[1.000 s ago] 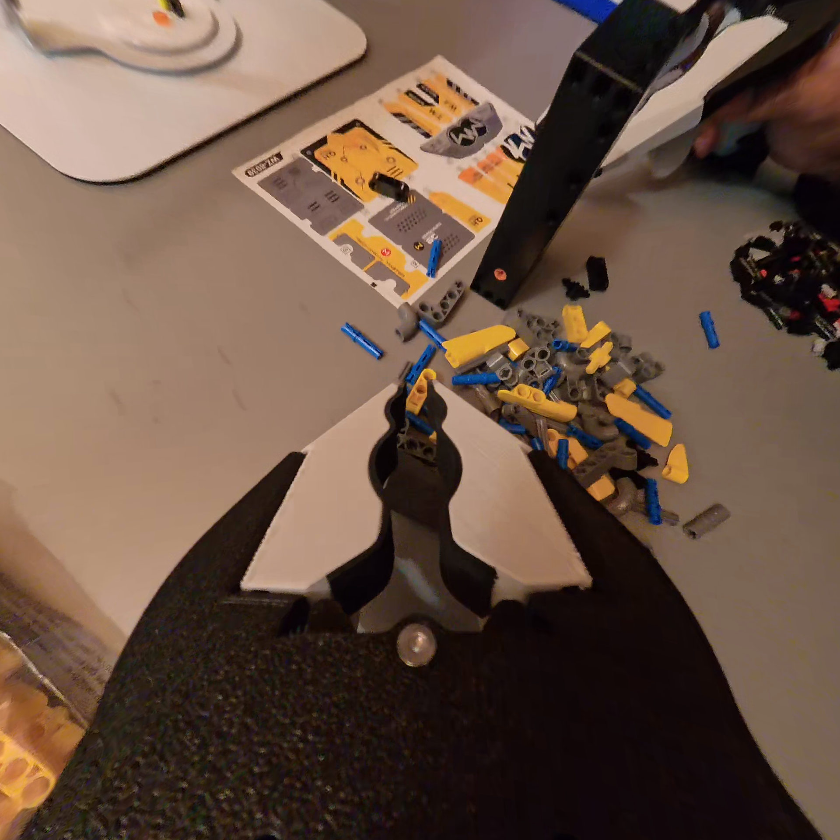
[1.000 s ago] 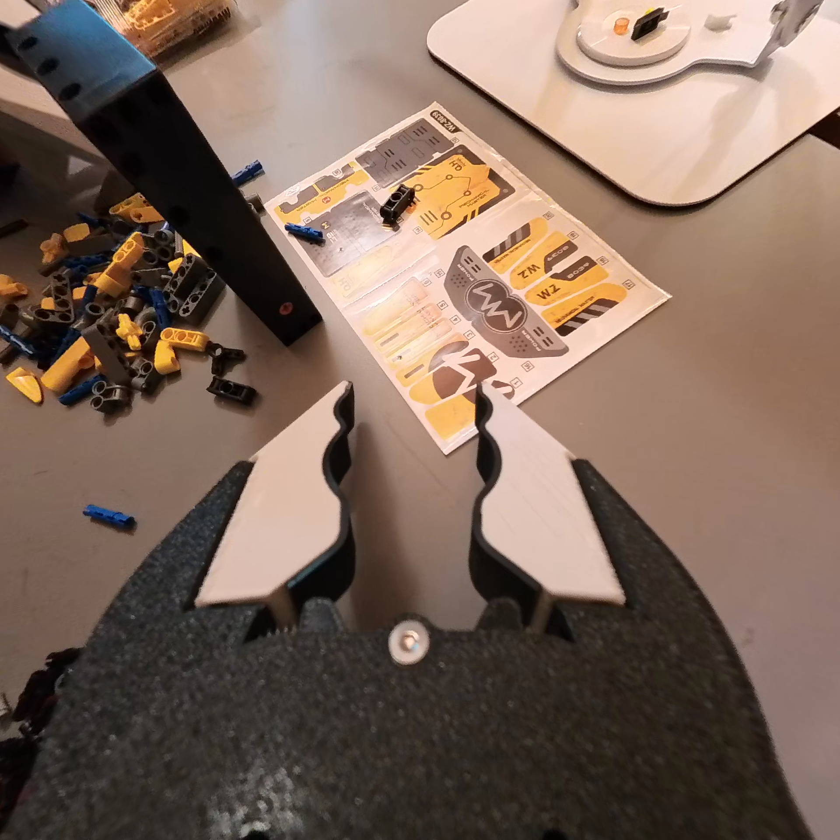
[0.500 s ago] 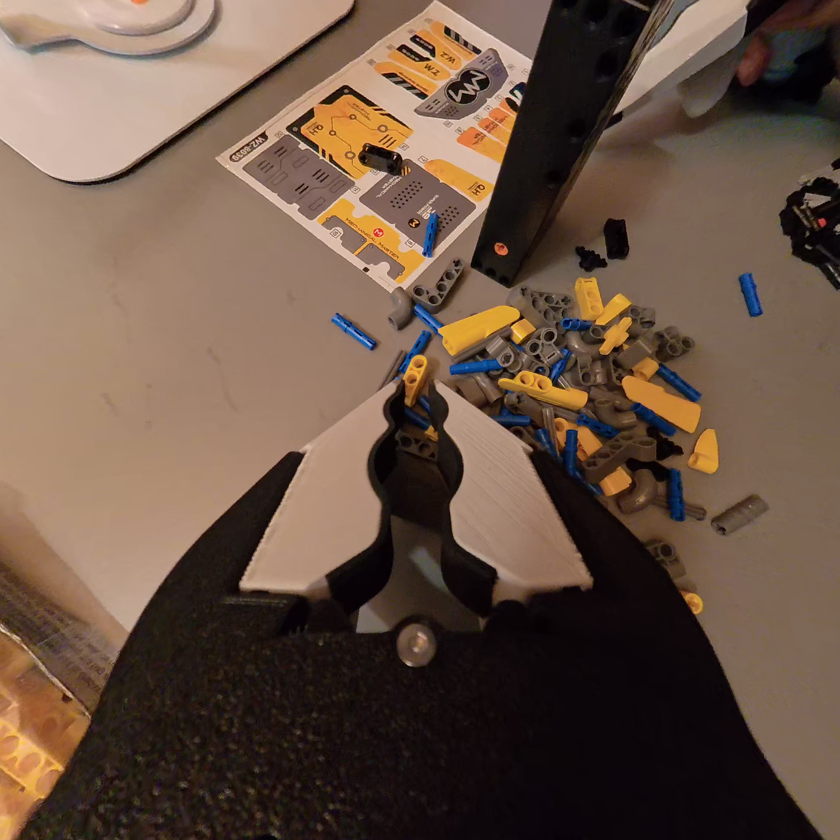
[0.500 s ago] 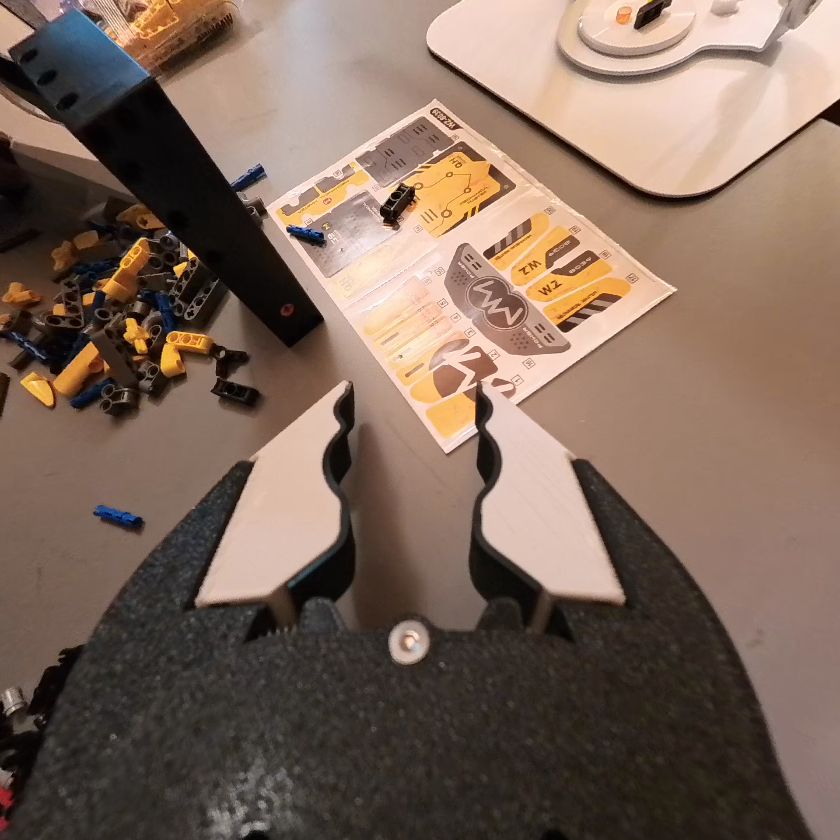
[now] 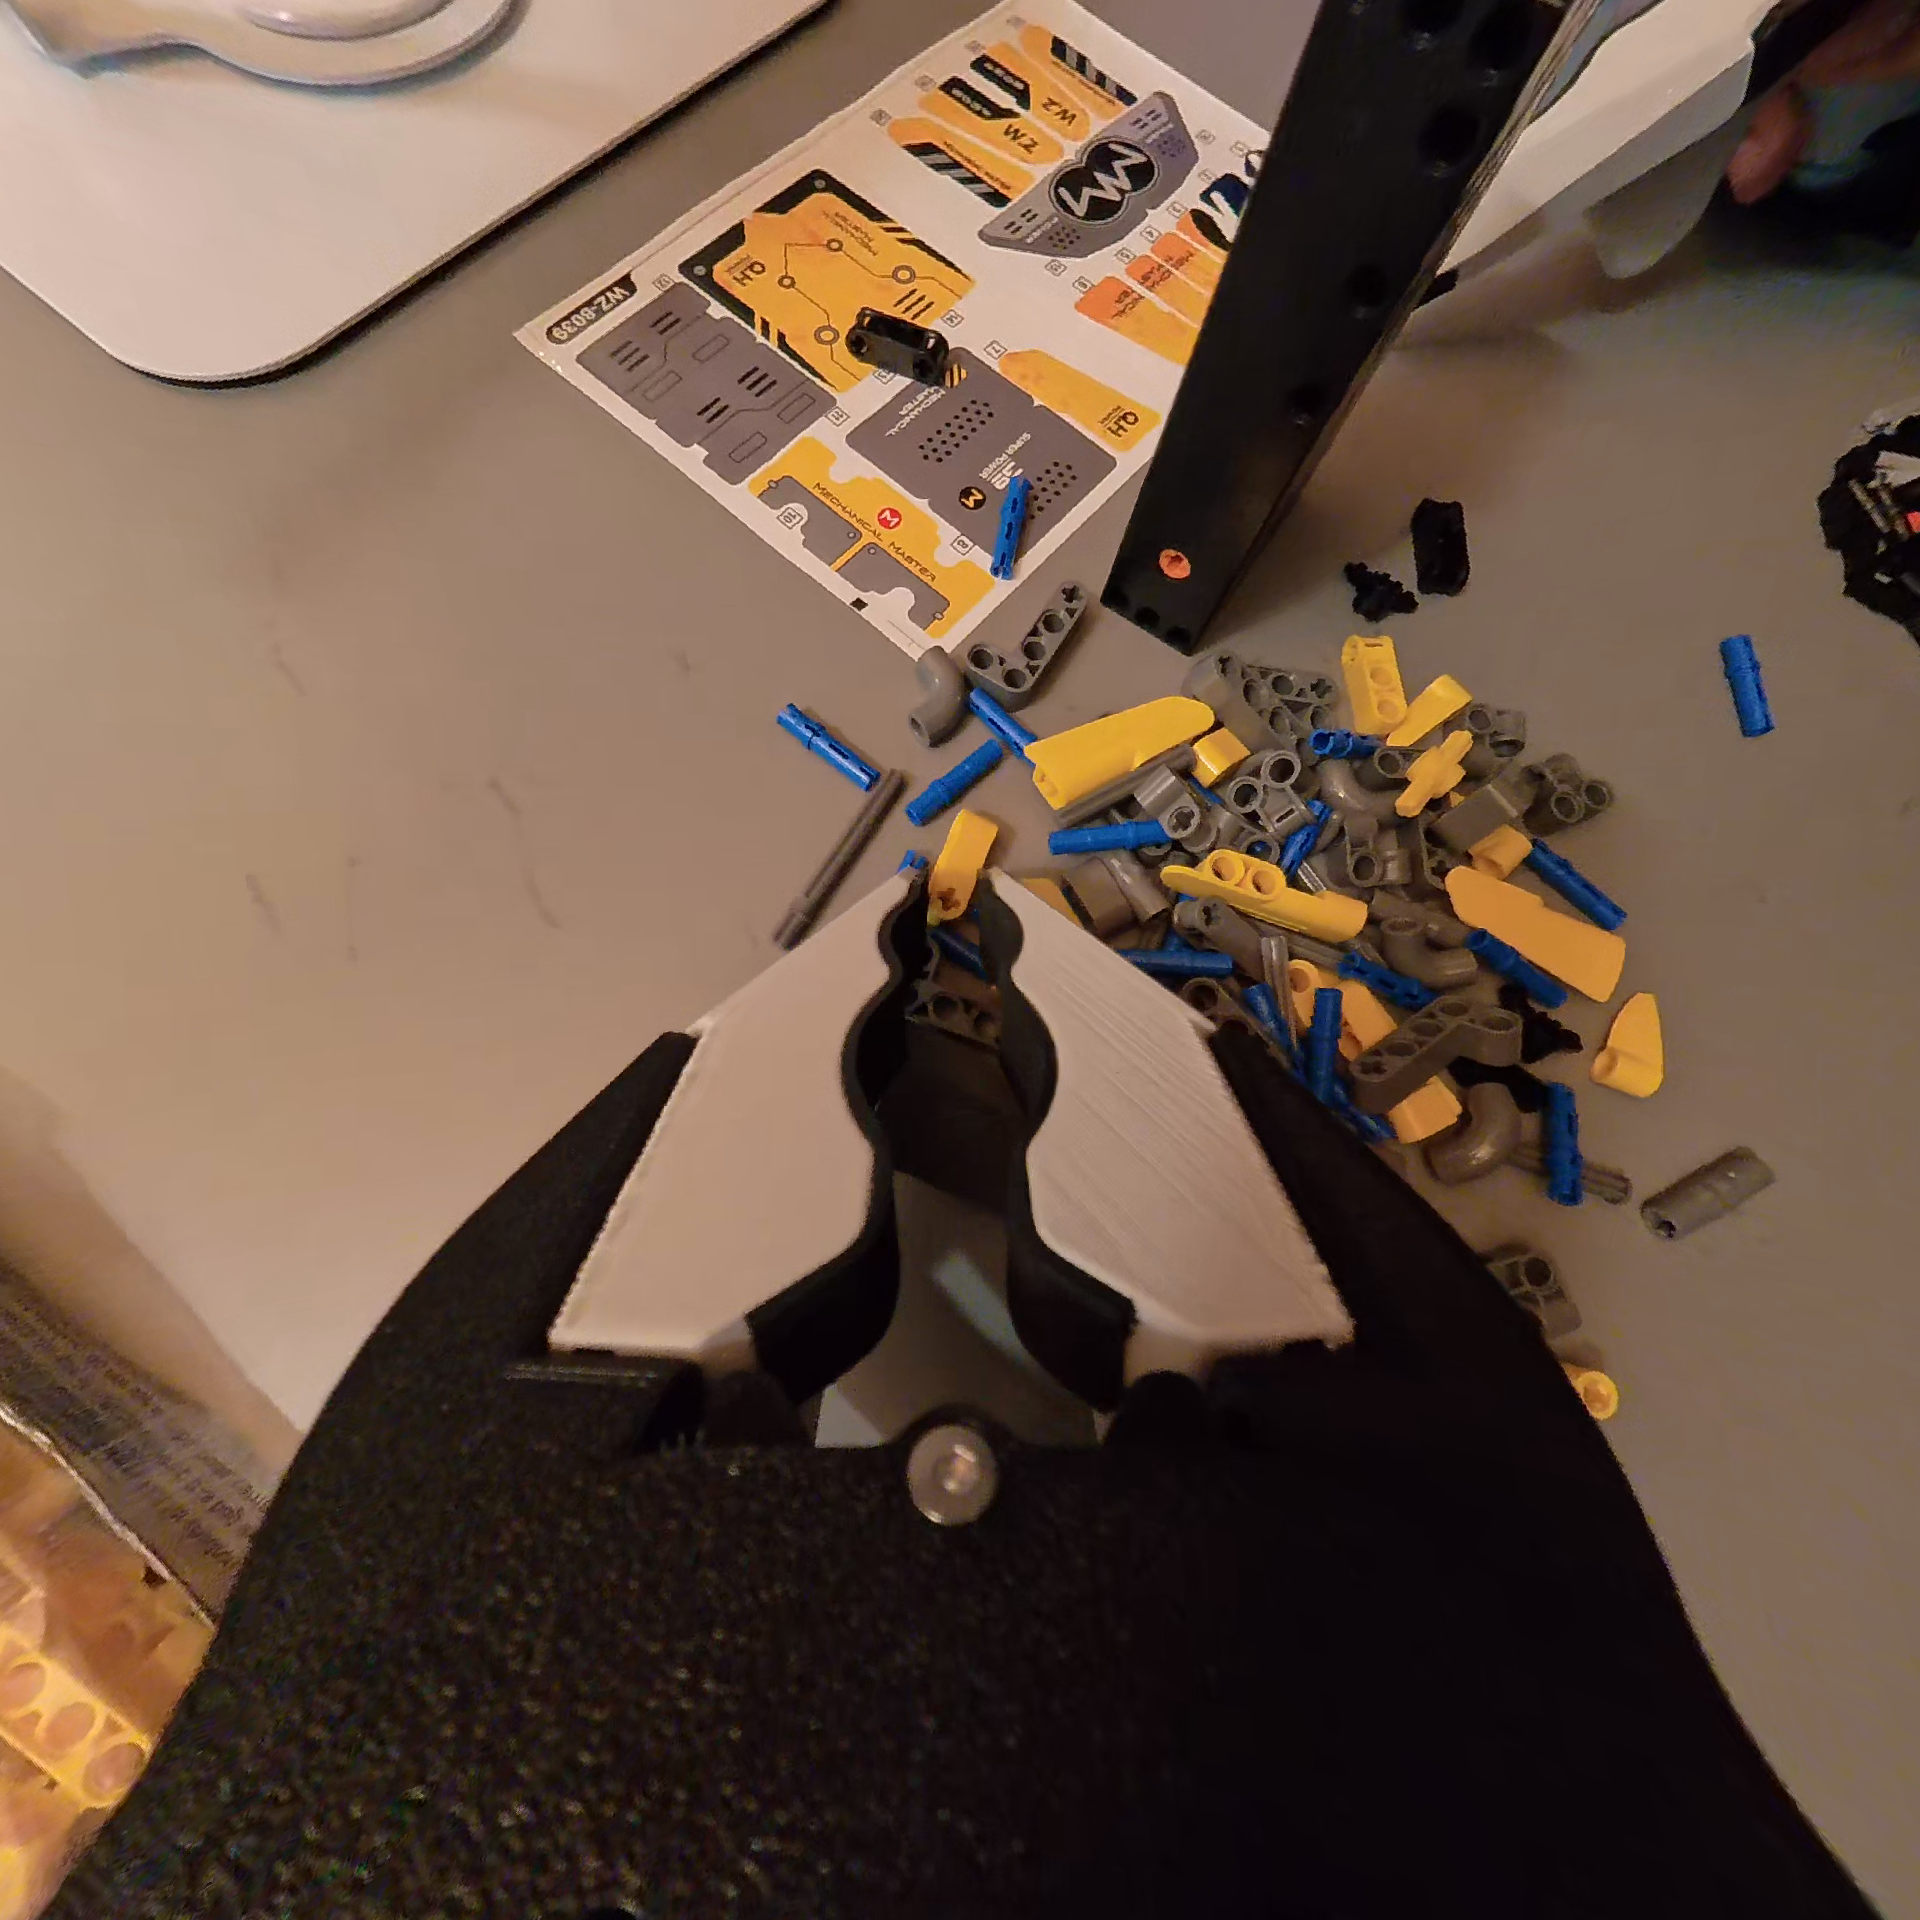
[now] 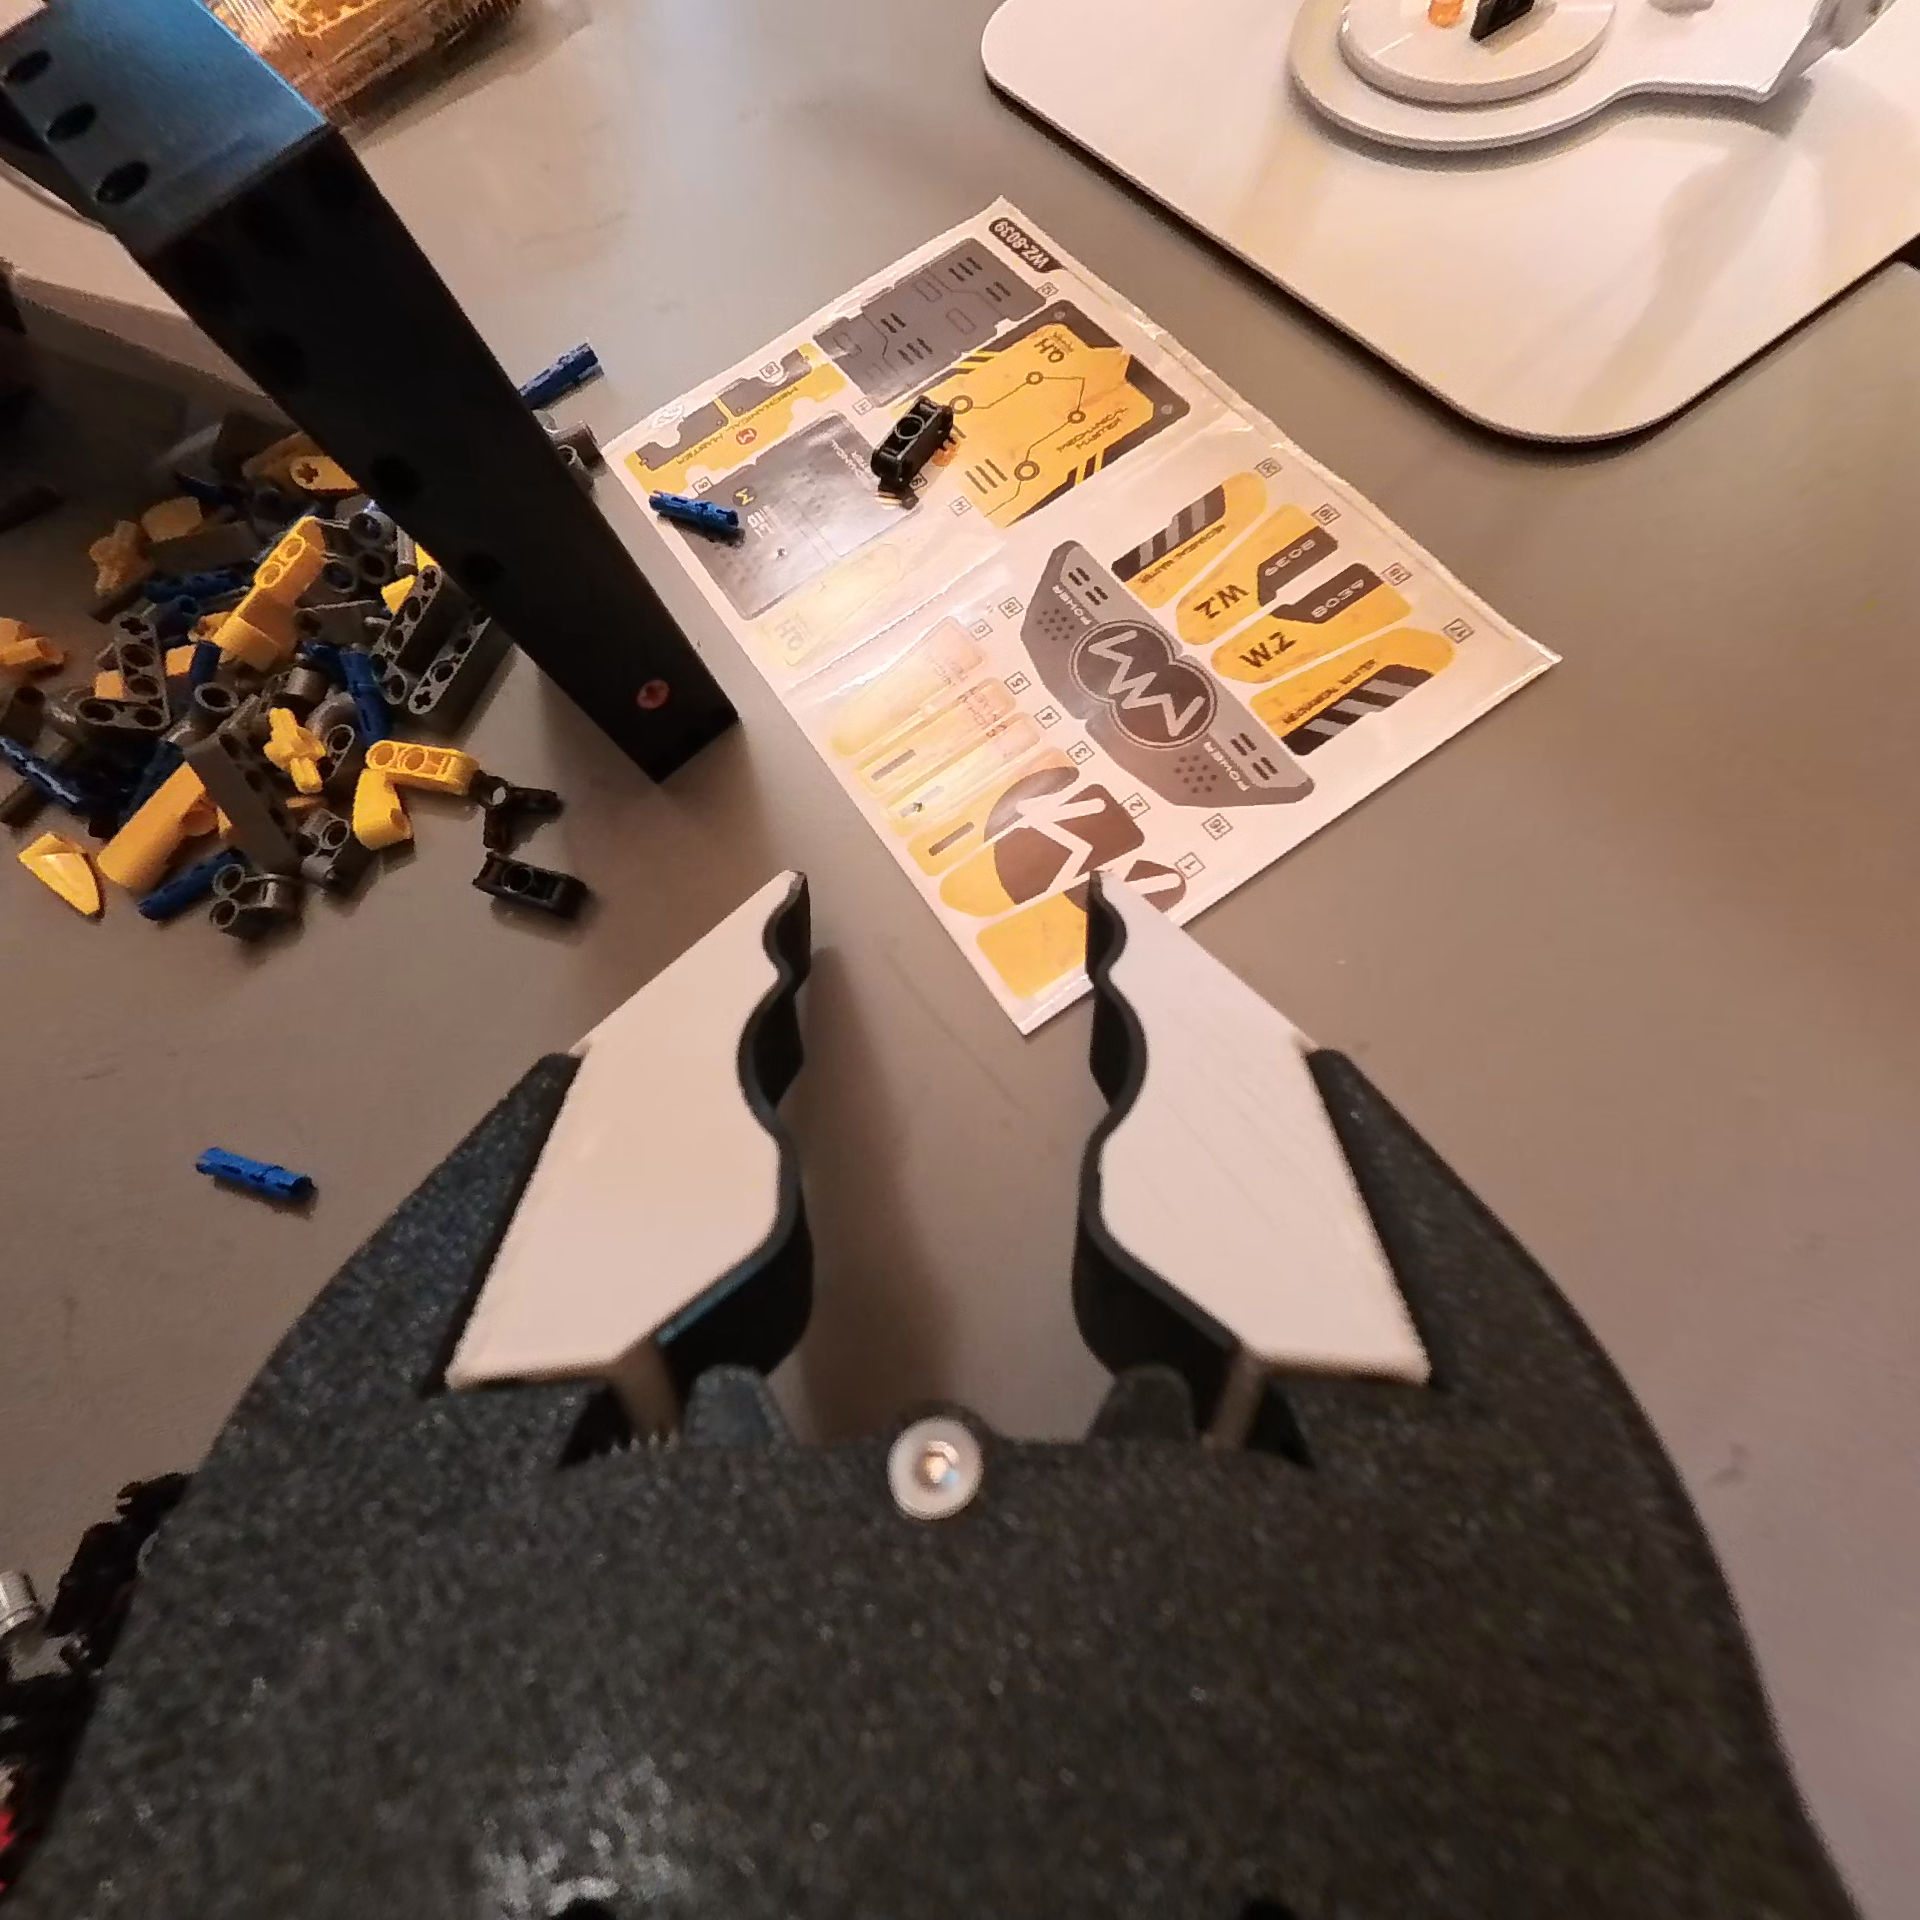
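2 claws in play, and my left claw (image 5: 951,883) is clenched on a small yellow piece (image 5: 958,862), its tips nearly together with the piece poking out beyond them. A dark grey part sits deeper in the gap between the fingers; whether it is gripped too, I cannot tell. This claw hangs at the near-left edge of the pile of bricks (image 5: 1340,904), a jumble of yellow, grey and blue parts on the grey desk (image 5: 364,727). Just left of the tips lies a thin grey axle (image 5: 836,857), and beyond it a loose blue pin (image 5: 828,745).

My right claw (image 6: 948,899) is released, fingers spread wide with nothing between them, poised above bare desk with its right fingertip over the near corner of the sticker sheet (image 6: 1081,613). That sheet lies flat, printed in yellow, grey and black. On it rest 1 small black connector (image 6: 911,445) and 1 blue pin (image 6: 696,513), well apart from my tips.

A tall black post (image 6: 436,488) leans between the sheet and the pile, its foot on the desk. 2 small black parts (image 6: 525,842) lie near my left finger, and another blue pin (image 6: 255,1175) sits alone farther left. A white mat (image 6: 1558,260) with a white round base on it fills the far right corner.
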The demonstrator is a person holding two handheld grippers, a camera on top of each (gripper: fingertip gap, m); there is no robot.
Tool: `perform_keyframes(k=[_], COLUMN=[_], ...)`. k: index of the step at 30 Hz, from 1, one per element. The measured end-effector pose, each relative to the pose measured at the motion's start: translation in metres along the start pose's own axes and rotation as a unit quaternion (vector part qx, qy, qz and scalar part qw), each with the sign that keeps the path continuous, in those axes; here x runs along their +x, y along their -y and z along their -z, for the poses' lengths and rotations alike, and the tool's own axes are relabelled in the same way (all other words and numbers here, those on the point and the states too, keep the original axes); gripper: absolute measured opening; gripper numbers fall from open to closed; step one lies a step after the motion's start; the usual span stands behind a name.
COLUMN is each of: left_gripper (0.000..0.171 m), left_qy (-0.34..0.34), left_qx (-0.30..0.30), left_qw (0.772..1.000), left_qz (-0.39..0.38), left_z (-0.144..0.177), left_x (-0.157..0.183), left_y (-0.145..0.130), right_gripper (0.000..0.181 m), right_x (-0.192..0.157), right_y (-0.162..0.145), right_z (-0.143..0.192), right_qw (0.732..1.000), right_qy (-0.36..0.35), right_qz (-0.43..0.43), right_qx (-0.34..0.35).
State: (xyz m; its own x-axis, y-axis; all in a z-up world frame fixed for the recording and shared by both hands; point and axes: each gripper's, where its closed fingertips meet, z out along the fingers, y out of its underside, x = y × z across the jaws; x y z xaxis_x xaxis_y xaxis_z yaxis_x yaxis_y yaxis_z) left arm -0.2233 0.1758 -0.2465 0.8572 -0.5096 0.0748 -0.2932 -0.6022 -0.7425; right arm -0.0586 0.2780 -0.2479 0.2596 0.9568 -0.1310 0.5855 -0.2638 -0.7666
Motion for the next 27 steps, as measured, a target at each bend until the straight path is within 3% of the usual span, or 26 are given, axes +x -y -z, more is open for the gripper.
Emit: perform_keyframes(k=[6,27], left_gripper=[0.001,0.0], left_qy=[-0.005,-0.005], left_qx=[0.008,0.029], left_qw=[1.0,0.999], left_qz=[0.012,0.021], left_z=[0.0018,0.0053], left_x=[-0.0013,-0.0036], left_y=[0.002,0.0081], right_gripper=[0.053,0.053], right_x=[0.0,0.0009], right_y=[-0.0006,-0.0005], right_z=[-0.0005,-0.0007], right_qw=[1.0,1.0], right_qy=[0.0,0.001], right_qz=[0.0,-0.006], right_qx=[-0.002,-0.002])
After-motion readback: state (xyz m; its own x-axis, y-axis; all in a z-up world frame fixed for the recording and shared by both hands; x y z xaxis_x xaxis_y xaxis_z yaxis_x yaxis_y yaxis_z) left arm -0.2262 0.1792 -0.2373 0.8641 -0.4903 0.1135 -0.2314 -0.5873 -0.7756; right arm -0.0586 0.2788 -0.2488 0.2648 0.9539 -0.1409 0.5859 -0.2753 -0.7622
